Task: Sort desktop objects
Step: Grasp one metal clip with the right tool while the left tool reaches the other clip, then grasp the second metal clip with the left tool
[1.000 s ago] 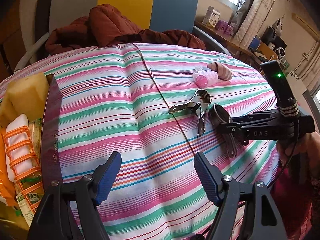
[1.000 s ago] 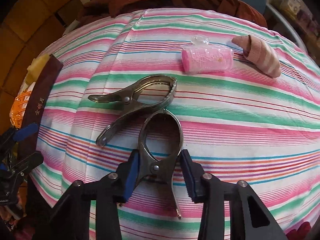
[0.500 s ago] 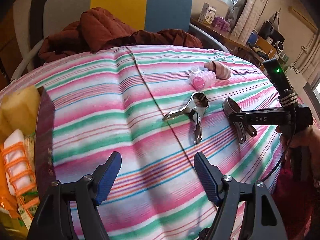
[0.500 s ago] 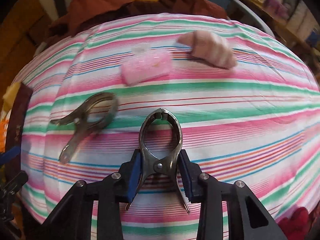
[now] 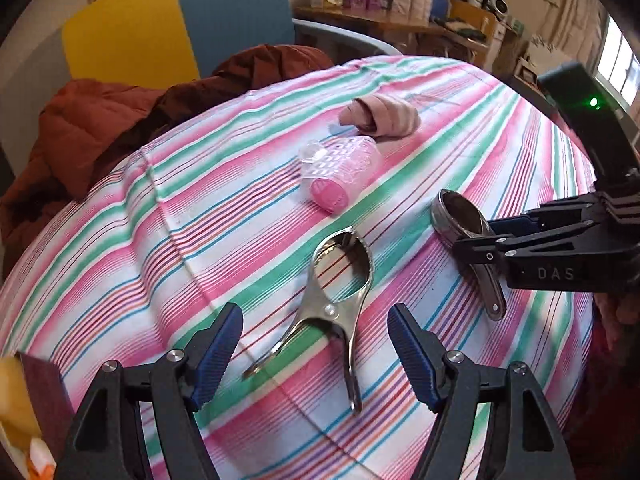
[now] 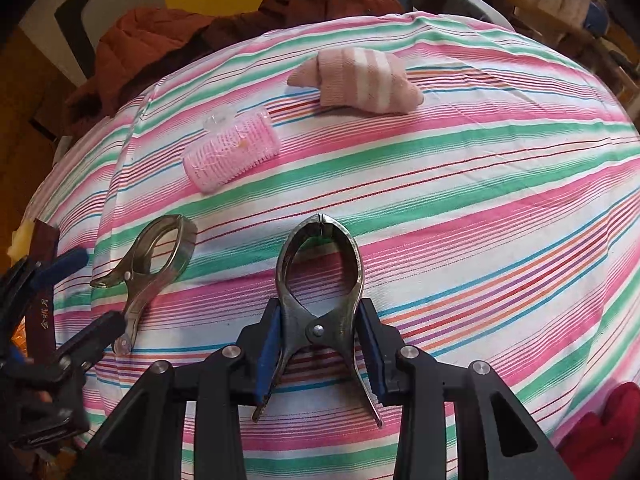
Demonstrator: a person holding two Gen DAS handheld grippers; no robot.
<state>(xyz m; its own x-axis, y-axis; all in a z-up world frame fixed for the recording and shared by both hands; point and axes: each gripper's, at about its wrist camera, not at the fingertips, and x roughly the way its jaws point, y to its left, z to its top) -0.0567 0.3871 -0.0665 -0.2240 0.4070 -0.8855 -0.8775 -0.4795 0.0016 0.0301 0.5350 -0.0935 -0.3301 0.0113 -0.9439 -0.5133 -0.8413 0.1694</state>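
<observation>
Two steel spring clamps are on the striped tablecloth. My right gripper is shut on one clamp at its pivot, blue pads pressing both sides; the left wrist view shows this clamp tilted on edge in that gripper. The loose clamp lies flat with its handles between the wide-apart fingers of my open left gripper, untouched. In the right wrist view it lies at the left, by the left gripper. Farther back lie a pink hair roller and a rolled pink striped sock.
A rust-brown jacket is heaped at the table's far edge against a yellow and blue chair back. A dark box edge and a yellow sponge sit at the left. A cluttered shelf stands beyond.
My left gripper has swung right and rolled, so the loose clamp now lies between its fingers. The right gripper has carried its clamp to the right, away from the loose one.
</observation>
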